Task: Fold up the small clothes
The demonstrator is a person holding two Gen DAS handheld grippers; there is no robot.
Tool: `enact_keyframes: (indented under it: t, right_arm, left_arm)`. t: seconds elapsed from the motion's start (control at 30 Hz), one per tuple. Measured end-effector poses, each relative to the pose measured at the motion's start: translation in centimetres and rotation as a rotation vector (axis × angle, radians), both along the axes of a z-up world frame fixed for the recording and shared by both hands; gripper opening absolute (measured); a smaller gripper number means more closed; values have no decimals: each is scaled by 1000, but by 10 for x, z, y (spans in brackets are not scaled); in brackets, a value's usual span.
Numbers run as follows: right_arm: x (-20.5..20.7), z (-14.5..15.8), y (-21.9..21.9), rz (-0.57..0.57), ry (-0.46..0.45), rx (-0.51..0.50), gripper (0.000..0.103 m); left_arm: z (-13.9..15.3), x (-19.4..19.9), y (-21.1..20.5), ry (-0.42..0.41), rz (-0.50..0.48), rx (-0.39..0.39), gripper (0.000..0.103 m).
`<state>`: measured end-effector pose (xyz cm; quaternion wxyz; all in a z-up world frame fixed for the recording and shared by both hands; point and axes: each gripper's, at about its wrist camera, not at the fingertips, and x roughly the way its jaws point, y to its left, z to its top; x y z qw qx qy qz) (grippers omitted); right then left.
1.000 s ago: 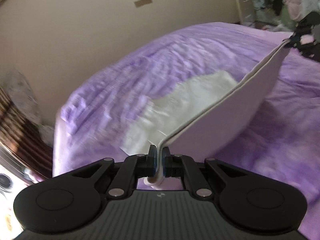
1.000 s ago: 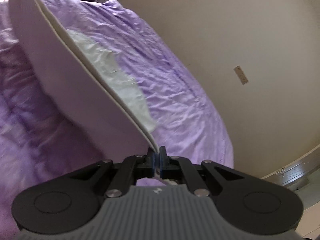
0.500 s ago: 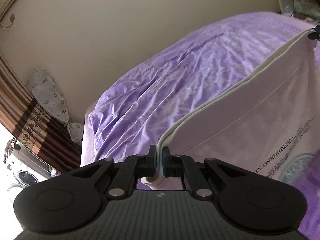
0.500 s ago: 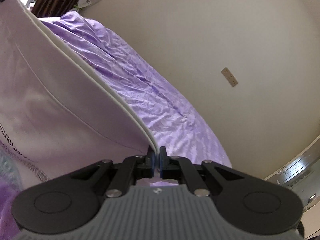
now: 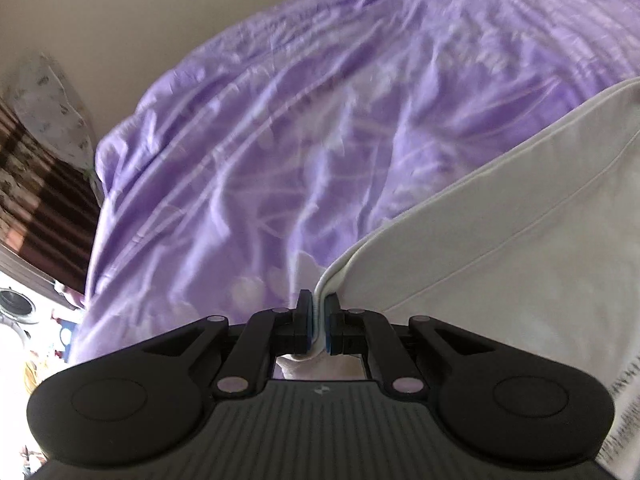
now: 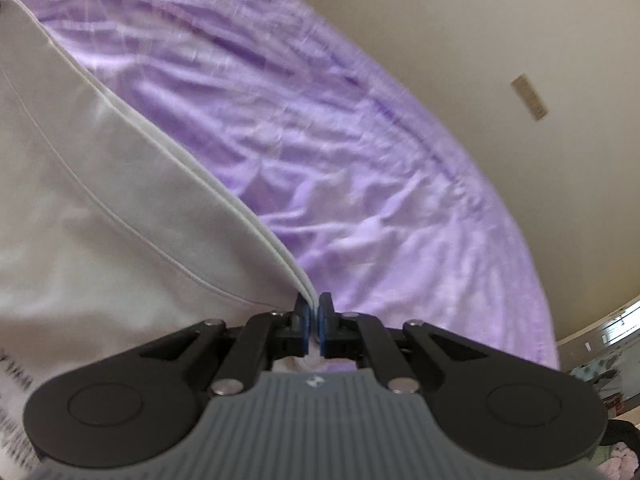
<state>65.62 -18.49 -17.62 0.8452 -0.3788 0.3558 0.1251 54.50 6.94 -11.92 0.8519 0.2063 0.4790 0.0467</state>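
Observation:
A white garment (image 5: 500, 264) with printed lettering near its lower edge stretches between my two grippers above a purple bedspread (image 5: 304, 128). My left gripper (image 5: 318, 312) is shut on one corner of its hemmed edge, and the cloth runs off to the right. In the right wrist view the same white garment (image 6: 100, 220) spreads to the left, and my right gripper (image 6: 314, 316) is shut on its other corner. The purple bedspread (image 6: 360, 152) lies wrinkled just beyond both pairs of fingers. The garment's lower part is hidden behind the gripper bodies.
A beige wall (image 6: 460, 32) with a small wall plate (image 6: 529, 97) stands behind the bed. At the left of the left wrist view are a patterned curtain (image 5: 28, 184) and a flowered cloth bundle (image 5: 52, 104). The bed's edge curves down at right (image 6: 540, 320).
Both grippers have swung forward and down toward the bed with the white garment still gripped. A white piece lying on the bedspread a second ago is no longer in sight.

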Motion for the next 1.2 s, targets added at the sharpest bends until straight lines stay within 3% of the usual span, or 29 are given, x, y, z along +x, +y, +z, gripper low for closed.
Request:
enact_keyframes:
  t: [0.2, 0.37, 0.4, 0.47, 0.53, 0.57, 0.6, 0.67, 0.77, 0.93, 1.07, 1.2]
  right_arm:
    - [17, -32, 3, -13, 30, 5, 0]
    - [20, -38, 2, -22, 31, 14, 0]
    - [18, -37, 2, -24, 25, 17, 0]
    - [12, -31, -1, -25, 4, 32, 0]
    - [5, -21, -8, -37, -22, 48, 9]
    - [1, -13, -12, -43, -33, 65, 26]
    - [-4, -4, -16, -54, -51, 77, 51]
    - [-15, 12, -27, -71, -78, 93, 68]
    - [-34, 34, -50, -131, -41, 171, 68]
    - [-76, 53, -102, -294, 97, 390, 67]
    - [-119, 56, -142, -435, 219, 569, 60]
    - [-169, 56, -170, -507, 260, 683, 60]
  left_arm:
    - [-26, 15, 11, 9, 18, -56, 6]
    - [-30, 14, 9, -9, 11, -54, 5]
    - [-28, 10, 9, -16, 10, -54, 7]
    - [-23, 9, 12, -34, 18, -54, 19]
    - [-11, 3, 21, -66, 46, -70, 45]
    - [-2, -3, 28, -85, 70, -86, 50]
    - [6, -9, 34, -94, 81, -106, 53]
    - [23, -25, 46, -87, 98, -168, 53]
    - [46, -56, 64, -58, 144, -280, 53]
    - [65, -117, 82, -9, 184, -462, 53]
    - [66, -159, 90, 11, 236, -579, 55]
    - [47, -194, 99, 31, 311, -700, 63]
